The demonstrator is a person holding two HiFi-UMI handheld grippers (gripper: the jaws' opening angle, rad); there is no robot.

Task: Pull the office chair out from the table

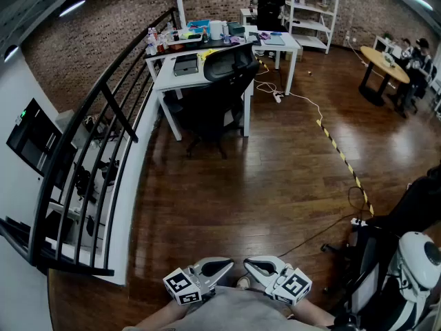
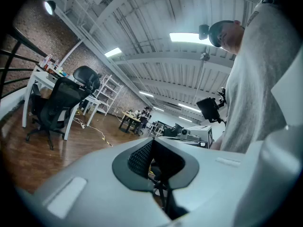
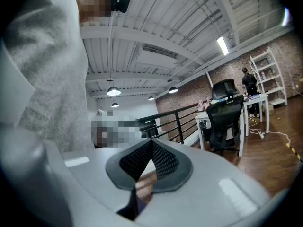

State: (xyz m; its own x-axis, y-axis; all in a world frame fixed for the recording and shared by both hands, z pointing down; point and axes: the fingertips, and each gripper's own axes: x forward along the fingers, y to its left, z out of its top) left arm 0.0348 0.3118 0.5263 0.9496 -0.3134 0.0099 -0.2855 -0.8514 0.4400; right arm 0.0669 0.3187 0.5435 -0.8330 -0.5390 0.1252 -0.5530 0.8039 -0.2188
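I hold both grippers low and close against my body, side by side at the bottom of the head view. The left gripper [image 1: 219, 266] has its jaws pressed together on nothing, and the right gripper [image 1: 256, 266] is likewise closed and empty. I judge this a carrying posture: there is nothing within reach to take hold of, so the jaws have no reason to be spread.

The office chair [image 1: 219, 81] stands well apart from me, across the room, tucked in at the near side of the white bench [image 1: 169, 80] with its dark mesh back up against the bench edge. The bench top is crowded with bottles, boxes and papers. Pulling the chair out has not begun; I reckon I must first cross the floor to it.

The floor [image 1: 275, 178] is dark polished wood. A white cable [image 1: 303, 98] trails from the bench, and a yellow-and-black strip [image 1: 341, 156] runs on from it, both lying to the right of a straight path to the chair. A black railing [image 1: 103, 136] borders the left side, brick walls close the far end, and people sit at a round table [image 1: 384, 61] at right.
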